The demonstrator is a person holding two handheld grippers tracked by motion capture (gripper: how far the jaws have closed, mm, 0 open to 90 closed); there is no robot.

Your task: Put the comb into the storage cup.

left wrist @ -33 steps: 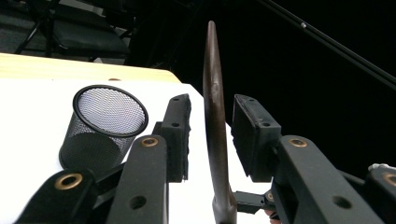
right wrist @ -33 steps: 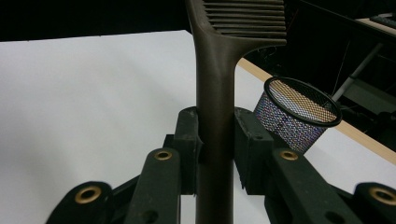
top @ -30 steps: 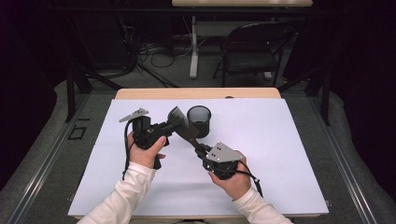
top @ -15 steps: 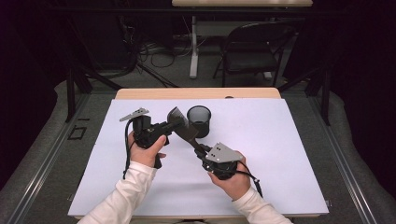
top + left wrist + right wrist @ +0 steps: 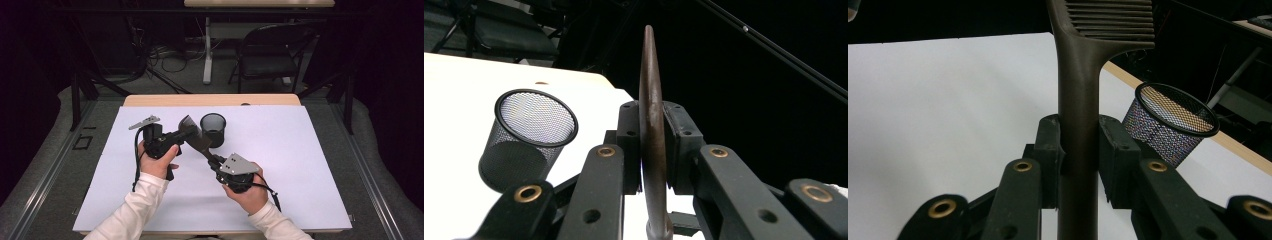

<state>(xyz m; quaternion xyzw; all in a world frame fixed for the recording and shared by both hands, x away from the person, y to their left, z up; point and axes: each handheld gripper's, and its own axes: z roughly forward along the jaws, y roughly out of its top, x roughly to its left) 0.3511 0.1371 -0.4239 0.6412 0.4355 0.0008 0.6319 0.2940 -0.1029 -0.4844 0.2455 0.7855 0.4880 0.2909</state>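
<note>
spatula [image 5: 196,136]: long axis spans both grippers | left gripper [image 5: 181,135]: just closed, pinching its blade | right gripper [image 5: 212,157]: clamping its handle | mesh cup [image 5: 213,128]: just beyond the blade

1. A light wooden desk [image 5: 150,100] stands here, its bare edge visible along the far side.
2. A large white paper sheet [image 5: 310,165] covers nearly all of the top.
3. A black wire-mesh cup [image 5: 213,129] stands upright on the sheet, near its far edge.
</note>
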